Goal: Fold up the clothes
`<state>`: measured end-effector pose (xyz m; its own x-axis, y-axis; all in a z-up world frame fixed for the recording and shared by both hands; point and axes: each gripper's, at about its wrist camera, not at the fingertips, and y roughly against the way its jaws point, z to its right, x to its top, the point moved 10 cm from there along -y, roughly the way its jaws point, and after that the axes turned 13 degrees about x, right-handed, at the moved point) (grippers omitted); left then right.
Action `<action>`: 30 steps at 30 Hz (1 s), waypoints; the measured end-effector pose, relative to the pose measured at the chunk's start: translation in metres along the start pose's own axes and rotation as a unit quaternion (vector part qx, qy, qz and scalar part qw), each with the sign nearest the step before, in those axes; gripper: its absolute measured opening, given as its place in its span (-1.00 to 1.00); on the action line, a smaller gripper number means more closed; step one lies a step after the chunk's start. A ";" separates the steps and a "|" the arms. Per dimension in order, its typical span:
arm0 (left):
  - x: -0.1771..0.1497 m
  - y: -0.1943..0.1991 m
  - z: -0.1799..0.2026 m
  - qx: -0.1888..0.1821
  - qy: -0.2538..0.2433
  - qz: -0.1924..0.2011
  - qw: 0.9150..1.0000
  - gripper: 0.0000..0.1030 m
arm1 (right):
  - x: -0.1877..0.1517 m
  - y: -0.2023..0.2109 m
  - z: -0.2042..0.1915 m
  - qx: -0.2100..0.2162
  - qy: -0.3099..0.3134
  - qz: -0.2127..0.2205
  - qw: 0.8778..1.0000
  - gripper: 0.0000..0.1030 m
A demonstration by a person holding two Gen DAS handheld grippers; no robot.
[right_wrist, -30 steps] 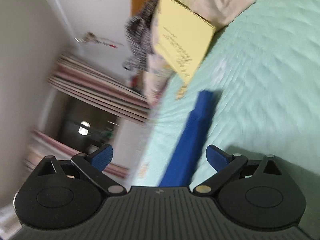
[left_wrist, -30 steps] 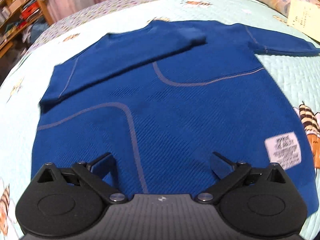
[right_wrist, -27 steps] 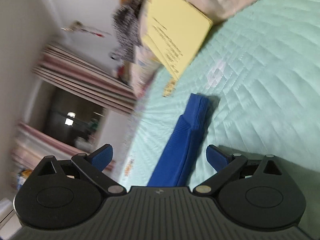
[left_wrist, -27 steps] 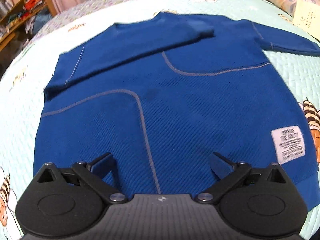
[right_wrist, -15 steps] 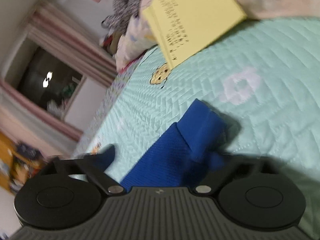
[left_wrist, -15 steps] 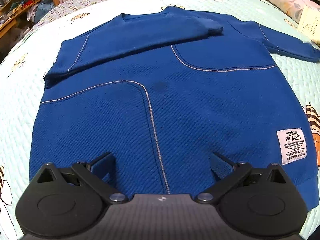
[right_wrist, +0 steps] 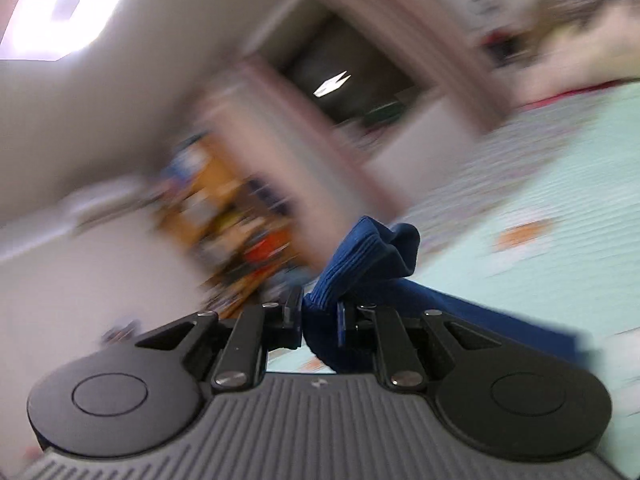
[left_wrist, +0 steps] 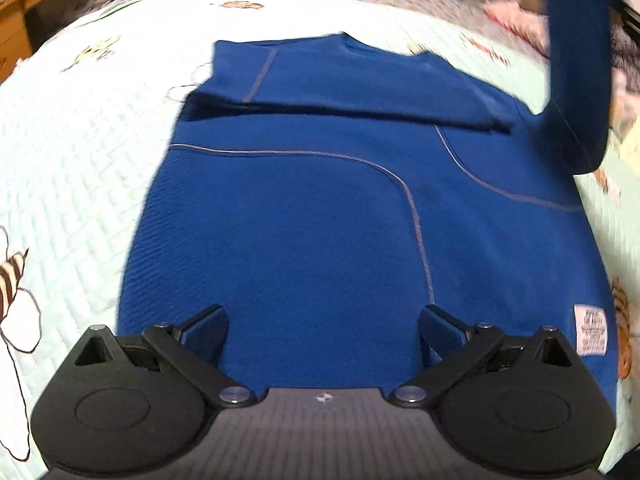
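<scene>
Right claw [right_wrist: 320, 322] pinches the cuff [right_wrist: 368, 256] of the blue sweatshirt [left_wrist: 320, 220], which lies on the bed beyond the wide, empty left claw [left_wrist: 322, 334]; a shallow bite may slip, dropping the sleeve [left_wrist: 580, 64] crooked.

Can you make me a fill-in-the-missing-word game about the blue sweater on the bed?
1. The sweater is the colour ____.
2. The right gripper has its jaws shut on the sweater's ____.
3. The left gripper has its jaws ____, with nothing held between them.
4. The white label sits near the sweater's ____ edge.

Missing words: blue; cuff; open; bottom
</scene>
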<state>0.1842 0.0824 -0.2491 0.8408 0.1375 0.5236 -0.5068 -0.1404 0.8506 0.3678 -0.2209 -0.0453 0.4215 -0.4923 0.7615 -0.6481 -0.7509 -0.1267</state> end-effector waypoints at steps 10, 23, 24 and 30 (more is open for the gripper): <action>0.023 0.005 -0.042 -0.002 0.051 0.030 0.998 0.99 | -0.109 -0.038 0.005 0.067 -0.112 -0.066 0.989 0.40; 0.146 -0.019 -0.041 -0.014 0.117 0.138 0.983 0.78 | -0.189 -0.030 0.076 0.105 -0.180 -0.110 0.972 0.48; 0.158 -0.024 -0.042 -0.031 0.116 0.138 0.983 0.75 | -0.185 -0.027 0.076 0.126 -0.194 -0.098 0.968 0.51; 0.193 -0.067 -0.047 -0.128 0.154 0.063 0.978 0.31 | -0.174 -0.019 0.084 0.167 -0.230 -0.057 0.957 0.74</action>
<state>0.3717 0.1639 -0.2022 0.6913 0.4284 0.5819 -0.6673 0.0699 0.7415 0.3601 -0.1581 -0.2289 0.7622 -0.4828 0.4313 -0.3753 -0.8724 -0.3132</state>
